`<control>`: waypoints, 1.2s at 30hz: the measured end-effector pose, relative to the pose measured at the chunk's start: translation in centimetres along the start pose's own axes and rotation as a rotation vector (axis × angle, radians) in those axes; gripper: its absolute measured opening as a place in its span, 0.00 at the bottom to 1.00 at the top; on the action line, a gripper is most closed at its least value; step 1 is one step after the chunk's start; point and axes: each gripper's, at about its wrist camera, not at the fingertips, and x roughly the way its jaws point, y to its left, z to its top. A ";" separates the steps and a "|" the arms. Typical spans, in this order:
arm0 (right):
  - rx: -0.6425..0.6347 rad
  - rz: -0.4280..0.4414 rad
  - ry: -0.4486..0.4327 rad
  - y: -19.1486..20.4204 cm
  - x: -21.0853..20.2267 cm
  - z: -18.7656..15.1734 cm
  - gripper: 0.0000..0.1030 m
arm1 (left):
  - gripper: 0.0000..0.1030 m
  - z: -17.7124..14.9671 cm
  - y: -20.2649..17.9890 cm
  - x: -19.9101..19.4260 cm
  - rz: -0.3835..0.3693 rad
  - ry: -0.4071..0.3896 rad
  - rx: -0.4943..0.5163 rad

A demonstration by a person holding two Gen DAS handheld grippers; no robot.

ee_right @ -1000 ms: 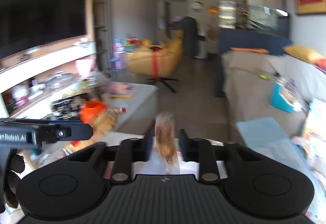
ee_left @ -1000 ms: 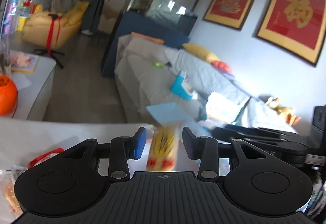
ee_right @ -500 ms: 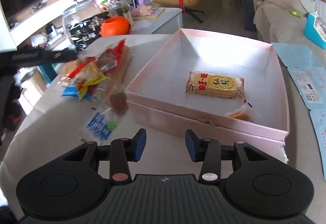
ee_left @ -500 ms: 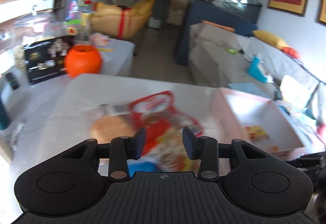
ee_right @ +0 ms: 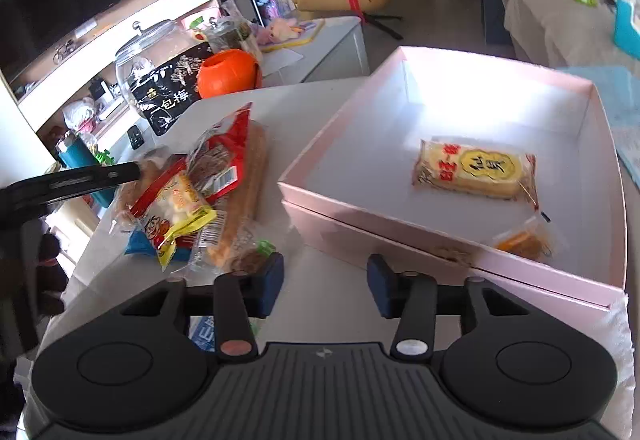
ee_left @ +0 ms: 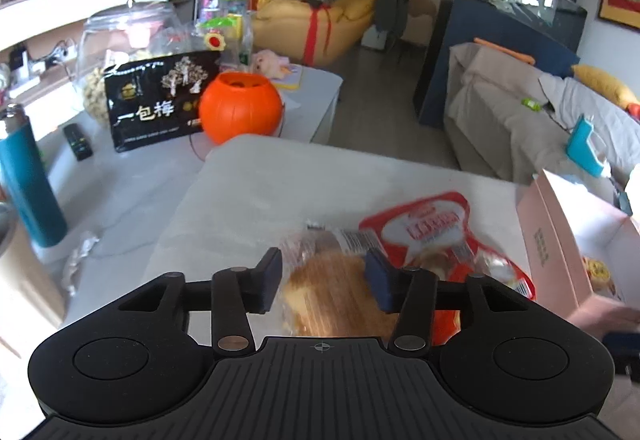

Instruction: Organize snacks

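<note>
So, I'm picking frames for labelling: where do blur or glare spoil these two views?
Left wrist: the bread pack and red pack near the fingers are motion-smeared, the room behind sharper. Right wrist: sun washes out the far floor of the pink box; the cracker pack stays readable. Both bend straight lines, fisheye.

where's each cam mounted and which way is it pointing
Left wrist: sits on the left gripper, angled down at a bread pack lying between its opening jaws and a red snack bag; a hand shows at the right edge.
Right wrist: sits on the right gripper, angled down at bare tabletop before the pink box; its opening jaws hold nothing, and the left gripper's finger enters from the left.
Shared: snack pile, pink box, orange pumpkin bucket, black bag.
</note>
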 end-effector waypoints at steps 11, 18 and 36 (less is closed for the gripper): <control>-0.075 -0.012 -0.004 2.2 -0.7 -0.9 0.53 | 0.63 -1.4 -1.4 0.1 -0.041 0.071 0.115; -0.103 0.018 -0.005 4.5 -0.3 -0.7 0.54 | 0.55 -3.3 -0.9 -2.6 -0.152 0.124 0.077; -0.086 -0.190 -0.014 1.4 -1.3 -1.9 0.56 | 0.35 -6.6 -5.0 -5.3 -0.233 0.175 0.199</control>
